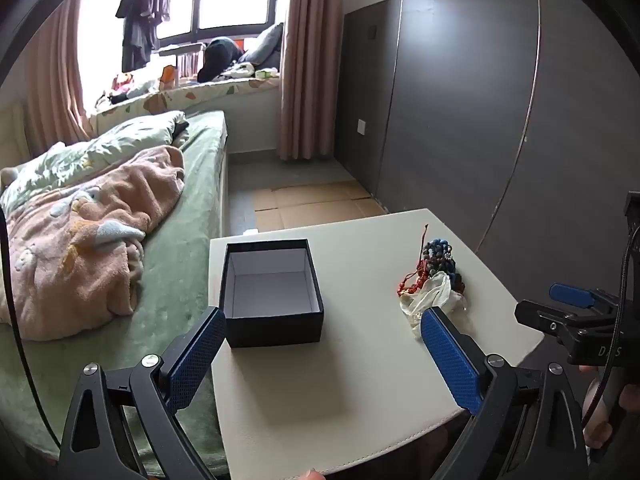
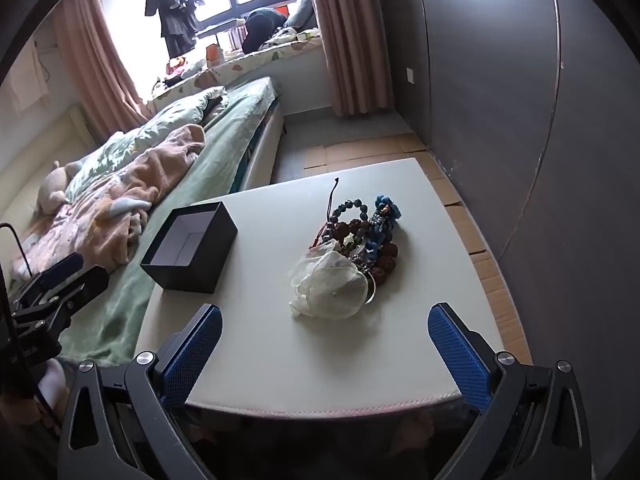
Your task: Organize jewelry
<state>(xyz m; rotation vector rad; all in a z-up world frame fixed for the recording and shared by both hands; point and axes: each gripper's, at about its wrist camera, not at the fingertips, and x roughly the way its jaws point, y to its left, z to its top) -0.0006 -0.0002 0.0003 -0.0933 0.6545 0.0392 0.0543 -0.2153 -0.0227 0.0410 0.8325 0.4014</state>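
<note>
Resting on one table [image 2: 280,360]: one box [image 2: 190,246], one jewelry heap [image 2: 360,236].

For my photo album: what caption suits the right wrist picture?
Open right gripper hovers before a jewelry pile and an empty black box on a white table.

Box left, jewelry right, both on the table beside the bed.
The open-topped black cardboard box [image 2: 188,248] sits on the white square table [image 2: 280,360], well apart from the heap of beaded bracelets [image 2: 366,232]; a crumpled white plastic bag [image 2: 330,286] lies touching the heap's near side. The green-sheeted bed [image 1: 188,208] runs along the table's left.
</note>
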